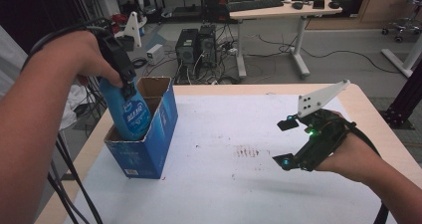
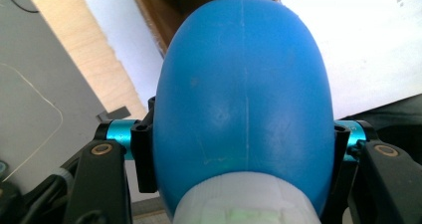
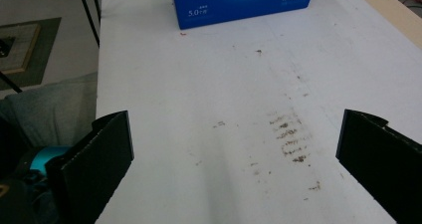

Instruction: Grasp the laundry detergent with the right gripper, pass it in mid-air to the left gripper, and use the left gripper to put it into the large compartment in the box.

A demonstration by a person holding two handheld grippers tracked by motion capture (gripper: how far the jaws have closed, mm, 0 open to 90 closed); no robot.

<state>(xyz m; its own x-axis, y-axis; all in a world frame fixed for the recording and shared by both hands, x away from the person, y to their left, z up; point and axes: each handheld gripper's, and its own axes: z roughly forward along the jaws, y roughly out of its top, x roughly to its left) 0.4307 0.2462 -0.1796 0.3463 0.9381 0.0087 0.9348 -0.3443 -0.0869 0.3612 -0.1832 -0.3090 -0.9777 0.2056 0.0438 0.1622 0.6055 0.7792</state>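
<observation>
So the left gripper point(image 1: 128, 87) is pinching a blue bottle point(image 1: 128, 112) near its top, jaws pressing in on both sides of the body; in the left gripper view the blue bottle's point(image 2: 244, 109) rounded shoulder is bulging between the two black jaws, with a whitish cap point(image 2: 246, 201) sitting at the bottom edge. The bottle is standing roughly upright, long axis near vertical and leaning a little, cap end up toward the hand and base down inside the open blue cardboard box point(image 1: 149, 149) at the table's point(image 1: 224, 194) left side. There's a white label on the bottle with dark writing, but it's too blurry for me to read; the box point(image 3: 219, 5) is showing "5.0" in white print in the right gripper view, and the rest is too small. The right gripper point(image 1: 286, 142) is hovering over the white tabletop, well apart from the box, jaws spread wide and holding nothing; brownish smudges point(image 3: 288, 139) are sitting between them.
</observation>
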